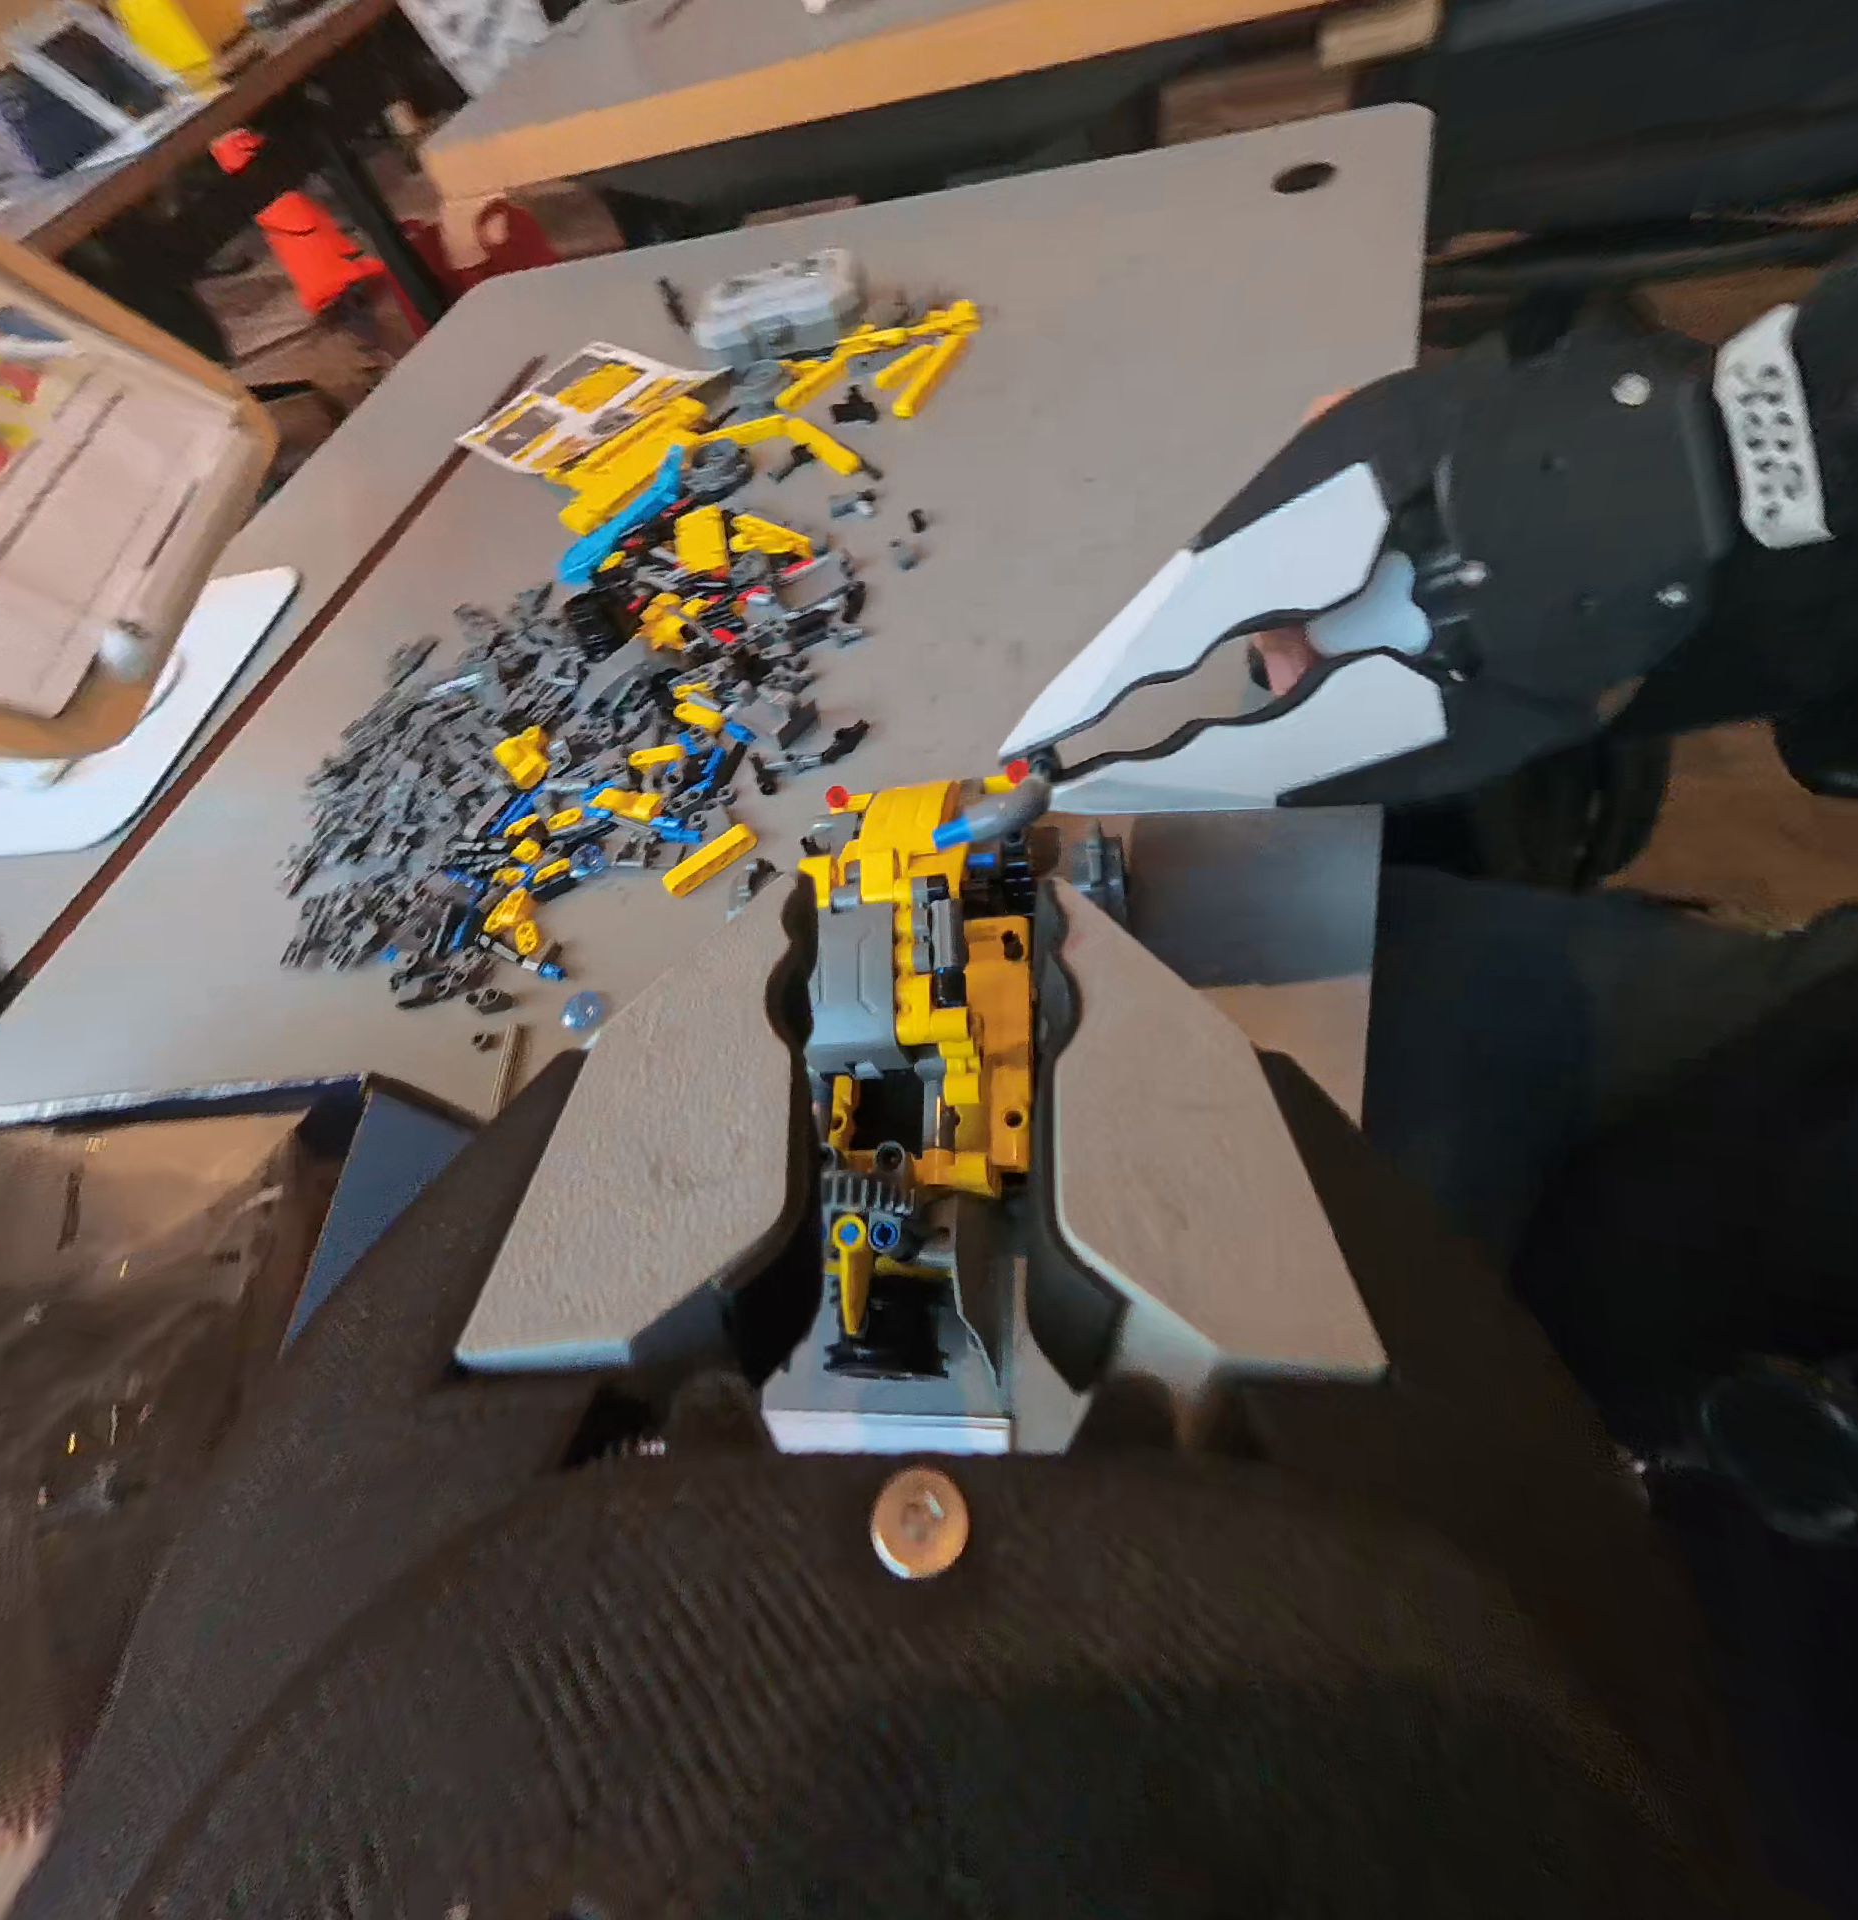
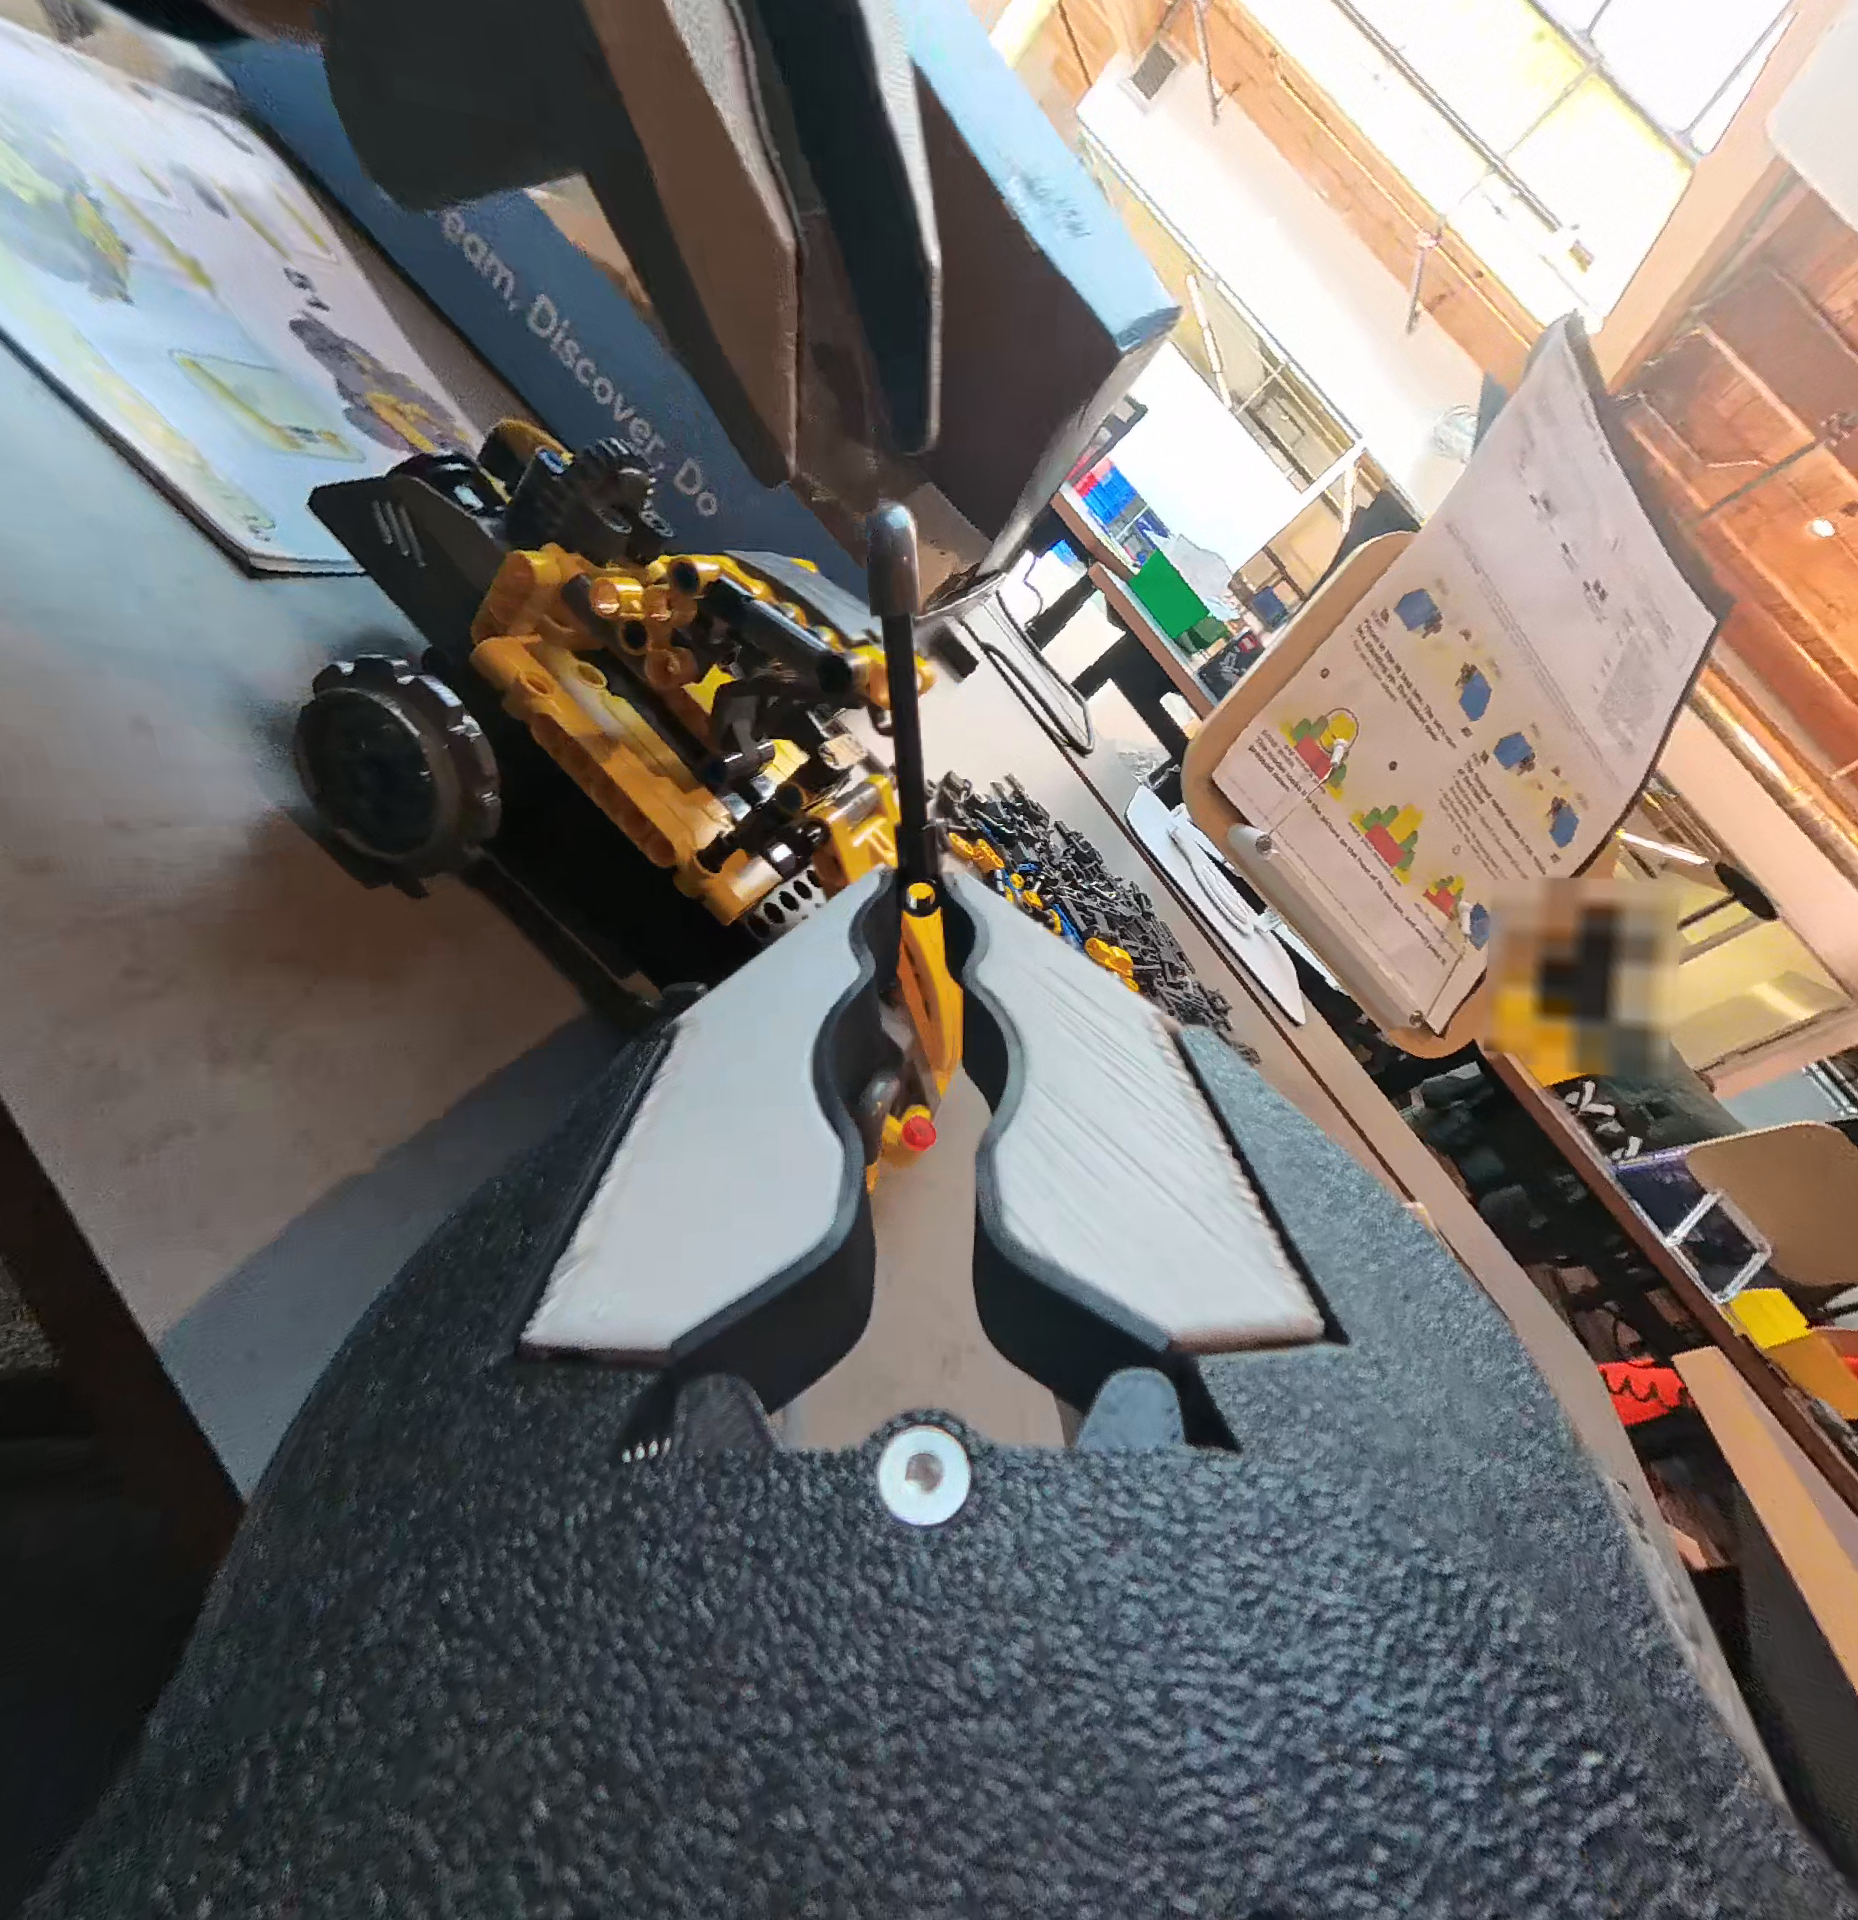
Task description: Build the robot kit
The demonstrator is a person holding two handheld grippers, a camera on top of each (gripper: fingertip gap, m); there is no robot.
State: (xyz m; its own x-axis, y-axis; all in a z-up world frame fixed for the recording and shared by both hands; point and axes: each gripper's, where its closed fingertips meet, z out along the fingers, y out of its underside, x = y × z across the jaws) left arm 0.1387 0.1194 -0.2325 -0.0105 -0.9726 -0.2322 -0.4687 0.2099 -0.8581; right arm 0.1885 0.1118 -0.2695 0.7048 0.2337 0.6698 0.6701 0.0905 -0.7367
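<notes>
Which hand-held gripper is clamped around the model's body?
The left hand-held gripper: its fingers flank the yellow model. The right hand-held gripper only pinches a small end piece.

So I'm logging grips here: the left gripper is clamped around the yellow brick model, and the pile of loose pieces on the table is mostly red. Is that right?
Not quite. The pile of loose pieces is mostly black and grey, with yellow and blue mixed in, as the left wrist view shows. The rest holds: the left gripper is closed around the yellow brick model on the table.
</notes>
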